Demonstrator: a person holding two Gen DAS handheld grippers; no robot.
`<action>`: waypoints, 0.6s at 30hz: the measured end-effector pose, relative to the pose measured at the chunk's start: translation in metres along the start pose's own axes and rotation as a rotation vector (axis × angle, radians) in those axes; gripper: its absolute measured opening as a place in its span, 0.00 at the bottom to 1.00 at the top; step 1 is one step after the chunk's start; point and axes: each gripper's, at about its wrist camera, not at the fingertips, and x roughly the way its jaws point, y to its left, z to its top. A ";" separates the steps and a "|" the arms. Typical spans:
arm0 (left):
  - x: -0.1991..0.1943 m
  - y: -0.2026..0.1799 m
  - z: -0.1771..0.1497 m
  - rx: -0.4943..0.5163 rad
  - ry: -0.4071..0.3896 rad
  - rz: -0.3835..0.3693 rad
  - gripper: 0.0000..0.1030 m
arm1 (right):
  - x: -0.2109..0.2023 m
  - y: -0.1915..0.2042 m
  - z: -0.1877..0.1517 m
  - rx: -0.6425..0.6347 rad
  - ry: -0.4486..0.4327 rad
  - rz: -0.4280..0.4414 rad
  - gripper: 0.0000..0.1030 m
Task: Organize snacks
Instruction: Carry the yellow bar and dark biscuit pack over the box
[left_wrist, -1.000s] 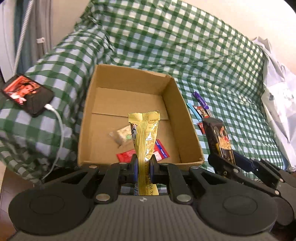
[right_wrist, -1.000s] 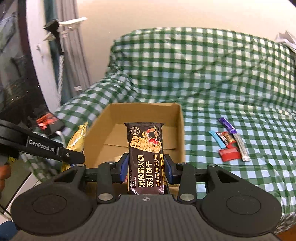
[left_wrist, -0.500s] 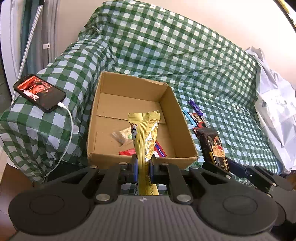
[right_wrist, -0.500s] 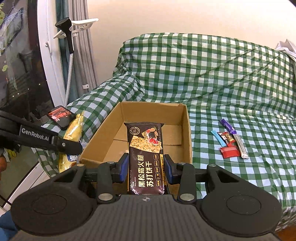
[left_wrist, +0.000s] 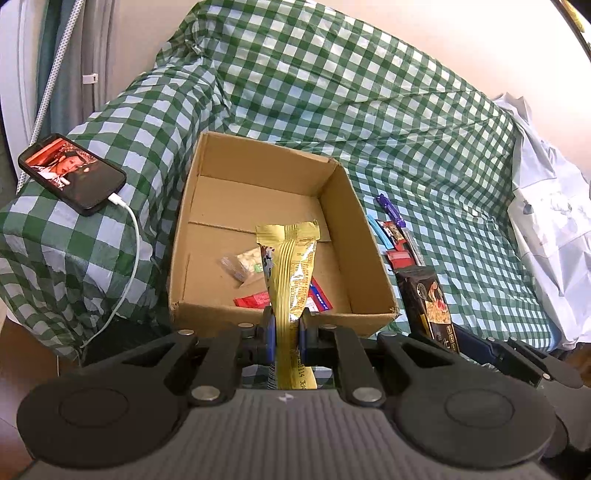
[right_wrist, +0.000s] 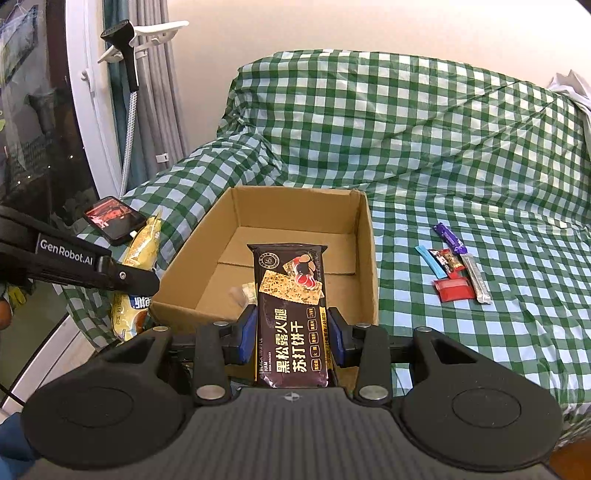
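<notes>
Green checked cloth covered the sofa under a cardboard box (right_wrist: 369, 258). Both grippers had drawn back from it, left gripper (left_wrist: 286, 328) clamped on a gold packet (left_wrist: 290, 273), right gripper (right_wrist: 291, 332) on a dark cracker pack (right_wrist: 290, 314), neither yet dropped in.

We see a matt corrugated cardboard box (left_wrist: 258, 206), a shiny crinkled gold foil snack packet (left_wrist: 290, 266), a glossy dark plastic cracker wrapper (right_wrist: 290, 295), a slick checked plastic-looking sofa cover (right_wrist: 424, 147), and a glossy glass-faced phone (left_wrist: 72, 173).

Cardboard box (right_wrist: 369, 258) sits on the sofa (right_wrist: 443, 147), loose snacks (right_wrist: 456, 269) right of it.
</notes>
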 end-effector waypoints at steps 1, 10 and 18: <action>0.001 0.001 0.000 -0.002 0.003 0.001 0.12 | 0.001 0.001 0.000 -0.003 0.002 0.001 0.40; 0.008 0.002 0.001 -0.009 0.013 -0.003 0.12 | 0.004 0.001 0.001 -0.004 0.015 0.001 0.40; 0.017 0.010 0.004 -0.032 0.032 -0.008 0.12 | 0.012 0.000 0.003 -0.014 0.029 0.000 0.40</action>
